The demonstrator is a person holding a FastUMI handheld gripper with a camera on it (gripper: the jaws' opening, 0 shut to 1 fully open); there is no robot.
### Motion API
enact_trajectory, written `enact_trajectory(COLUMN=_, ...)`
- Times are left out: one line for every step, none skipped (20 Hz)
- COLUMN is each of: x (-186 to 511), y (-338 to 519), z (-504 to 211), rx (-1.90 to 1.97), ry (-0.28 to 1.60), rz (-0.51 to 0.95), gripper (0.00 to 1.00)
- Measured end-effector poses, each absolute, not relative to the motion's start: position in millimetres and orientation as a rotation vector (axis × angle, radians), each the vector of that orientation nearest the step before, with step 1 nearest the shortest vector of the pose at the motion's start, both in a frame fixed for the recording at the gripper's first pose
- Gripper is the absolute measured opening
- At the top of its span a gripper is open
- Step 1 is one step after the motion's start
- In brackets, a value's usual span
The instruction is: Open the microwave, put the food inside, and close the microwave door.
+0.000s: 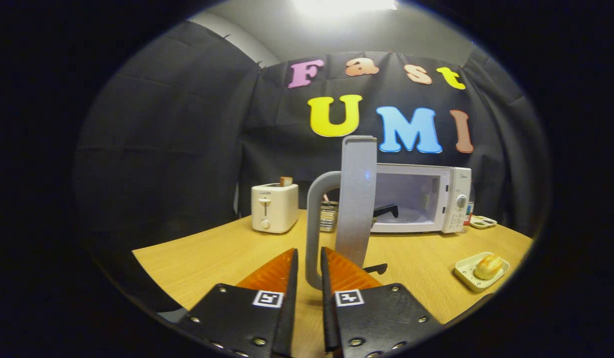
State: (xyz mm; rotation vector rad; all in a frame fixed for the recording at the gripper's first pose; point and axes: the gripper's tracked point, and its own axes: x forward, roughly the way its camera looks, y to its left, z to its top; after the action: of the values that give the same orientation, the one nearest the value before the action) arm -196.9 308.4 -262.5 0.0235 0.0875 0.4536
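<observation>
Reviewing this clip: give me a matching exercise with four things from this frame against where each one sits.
1. grey curved door handle
2. white two-slot toaster
3. pale dish with a bread roll
4. white microwave oven

A. near table edge, right of the fingers
B. between the gripper fingers
C. at the wall, cavity exposed
D. beyond the fingers, left of the door

Pairs: 1-B, 2-D, 3-A, 4-C

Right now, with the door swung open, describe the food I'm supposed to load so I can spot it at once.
Start at the white microwave at the back of the wooden table. Come forward along the table's right side to a small pale tray near the edge, beyond the claw, whose fingers grip the grey door handle. The food is the yellowish bun-like lump on it; the other small tray beside the microwave sits farther back.
</observation>
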Motion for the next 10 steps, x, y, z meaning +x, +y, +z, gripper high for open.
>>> enact_trajectory(x=-205.5, y=300.6, z=-257.2, rx=0.013, ry=0.069, rz=0.489, gripper=0.39)
enact_trajectory(x=-211.7, y=286.3, z=-252.5, rx=-0.001, ry=0.046, rz=0.504, gripper=0.59)
enact_trajectory(x=-214.0, y=270.0, z=-249.5, rx=-0.022, ry=0.03, rz=0.504, gripper=0.62)
enact_trajectory(x=-212.6, y=255.8, z=-249.9, rx=-0.047, ry=0.021, rz=0.498, gripper=0.75)
enact_trajectory(x=-210.2, y=240.2, z=-250.5, rx=-0.061, ry=0.019, rz=0.49, gripper=0.85)
enact_trajectory(x=-208.8, y=226.1, z=-253.4, rx=-0.059, ry=0.024, rz=0.489, gripper=0.88)
enact_trajectory(x=-207.5, y=212.2, z=-256.5, rx=-0.043, ry=0.035, rz=0.492, gripper=0.89)
enact_trajectory(x=-206.1, y=197.2, z=-259.4, rx=-0.024, ry=0.05, rz=0.488, gripper=0.9)
enact_trajectory(x=-202.6, y=179.4, z=-265.2, rx=-0.014, ry=0.071, rz=0.471, gripper=0.9)
enact_trajectory(x=-198.1, y=159.7, z=-270.6, rx=-0.017, ry=0.086, rz=0.439, gripper=0.9)
